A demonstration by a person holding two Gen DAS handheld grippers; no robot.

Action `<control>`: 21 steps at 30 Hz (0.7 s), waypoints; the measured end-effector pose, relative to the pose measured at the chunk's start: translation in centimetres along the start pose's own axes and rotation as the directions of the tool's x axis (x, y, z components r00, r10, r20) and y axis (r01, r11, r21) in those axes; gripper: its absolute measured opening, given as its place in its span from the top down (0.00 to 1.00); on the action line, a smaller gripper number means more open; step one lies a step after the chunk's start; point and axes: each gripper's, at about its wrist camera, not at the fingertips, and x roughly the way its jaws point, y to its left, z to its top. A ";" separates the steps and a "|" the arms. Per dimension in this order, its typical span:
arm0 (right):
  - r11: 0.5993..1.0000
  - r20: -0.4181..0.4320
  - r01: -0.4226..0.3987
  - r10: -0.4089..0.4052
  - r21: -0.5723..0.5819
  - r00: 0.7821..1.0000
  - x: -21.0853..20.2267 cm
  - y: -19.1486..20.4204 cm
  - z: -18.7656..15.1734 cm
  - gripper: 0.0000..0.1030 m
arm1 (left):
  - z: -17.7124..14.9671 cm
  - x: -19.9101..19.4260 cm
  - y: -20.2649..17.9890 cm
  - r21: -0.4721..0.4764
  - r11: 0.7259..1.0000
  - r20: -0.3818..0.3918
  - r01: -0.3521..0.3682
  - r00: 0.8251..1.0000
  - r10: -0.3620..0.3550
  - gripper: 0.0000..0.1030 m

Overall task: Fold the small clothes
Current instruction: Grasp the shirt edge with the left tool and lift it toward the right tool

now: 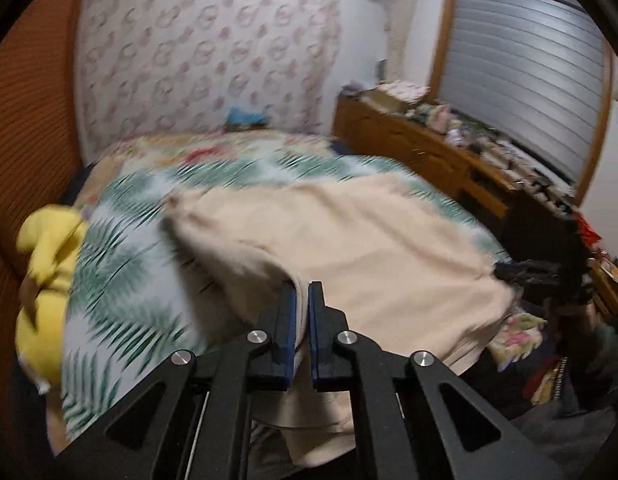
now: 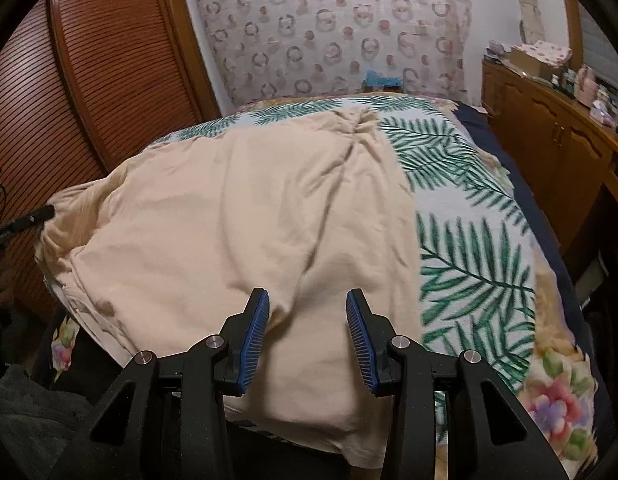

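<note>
Fingers of the left gripper (image 1: pixel 303 292) are closed tight on an edge of the cream garment (image 1: pixel 349 232); the right gripper (image 2: pixel 307 300) stands half open, holding nothing, over the same cloth. Garment lies spread on the leaf-pattern bedcover (image 2: pixel 469 240).

No legible text anywhere.

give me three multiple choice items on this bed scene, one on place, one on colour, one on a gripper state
1. Where does the yellow garment lie in the left wrist view?
A. left edge of the bed
B. on the wooden dresser
C. on the beige garment

2. What colour are the leaves on the bedspread?
A. red
B. green
C. black

3. How is the left gripper?
A. wide open, empty
B. shut on the beige garment
C. out of view

Answers: 1 A, it sits bunched at the bed's left side; 2 B, green fronds; 3 B, cloth is pinched between the jaws.
</note>
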 end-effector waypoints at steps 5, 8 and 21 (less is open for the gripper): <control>0.999 0.016 0.012 -0.013 0.036 1.000 -1.2 -1.9 -0.9 0.59 | 3.3 1.8 -4.7 0.093 0.991 0.009 0.091 0.996 -0.092 0.94; 0.998 0.030 0.016 -0.018 0.055 0.999 -2.2 -2.9 -1.4 0.59 | 5.1 3.4 -7.7 0.142 0.977 -0.006 0.157 0.988 -0.157 0.94; 0.994 0.092 0.037 -0.047 0.107 0.995 -6.3 -5.6 -3.1 0.59 | 9.9 8.4 -20.8 0.267 0.884 -0.127 0.385 0.923 -0.364 0.94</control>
